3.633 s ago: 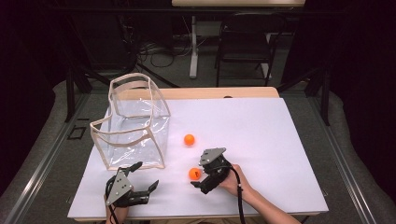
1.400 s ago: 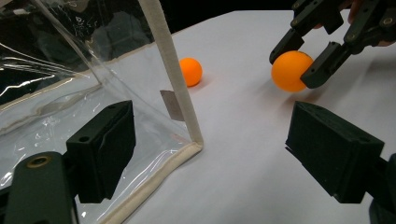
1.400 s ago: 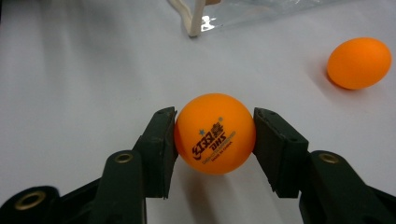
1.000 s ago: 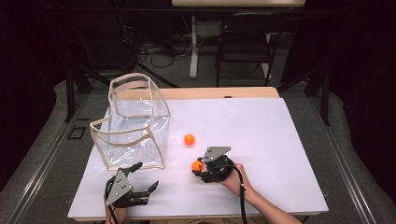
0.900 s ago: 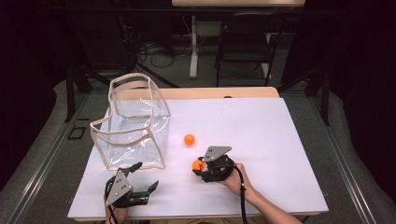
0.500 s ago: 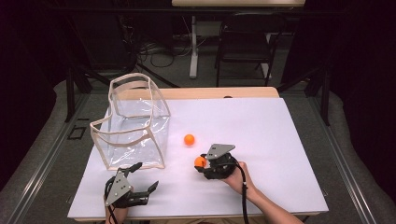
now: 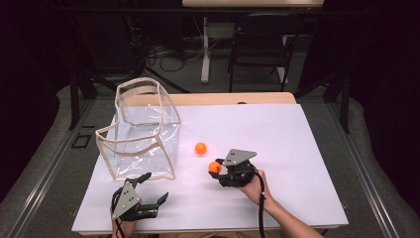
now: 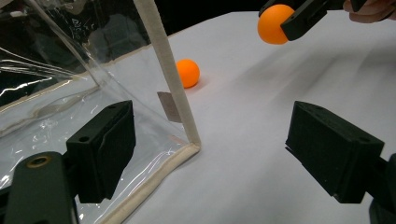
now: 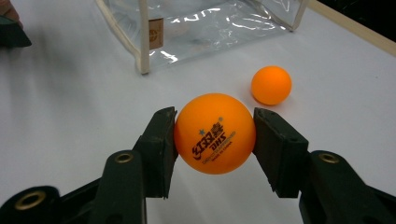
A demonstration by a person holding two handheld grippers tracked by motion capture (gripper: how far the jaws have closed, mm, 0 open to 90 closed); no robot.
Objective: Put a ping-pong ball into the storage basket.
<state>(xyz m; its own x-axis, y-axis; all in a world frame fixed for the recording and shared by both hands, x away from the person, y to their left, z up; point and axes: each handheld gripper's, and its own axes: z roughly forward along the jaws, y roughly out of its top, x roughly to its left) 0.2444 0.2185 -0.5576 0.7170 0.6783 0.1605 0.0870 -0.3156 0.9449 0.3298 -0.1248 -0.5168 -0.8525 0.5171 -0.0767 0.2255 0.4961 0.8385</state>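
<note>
Meanwhile right gripper [image 7: 216,170] raised — jaws clamping orange ball [image 9: 215,133]; left gripper [image 7: 148,188] low.

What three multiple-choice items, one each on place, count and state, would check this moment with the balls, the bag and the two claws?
1. Where does the loose orange ball lie?
A. Inside the clear bag
B. On the white table beside the bag
C. In the left claw

2. How many orange balls are there?
A. One
B. Two
C. Four

3. What state is the right claw in?
A. Shut on an orange ball
B. Open and empty
C. Shut on the bag's trim

Answers: 1 B, it rests on the white table just outside the clear bag. 2 B, one lies loose and the held ball is the other. 3 A, both jaws press the printed ball's sides; the left claw is open.
</note>
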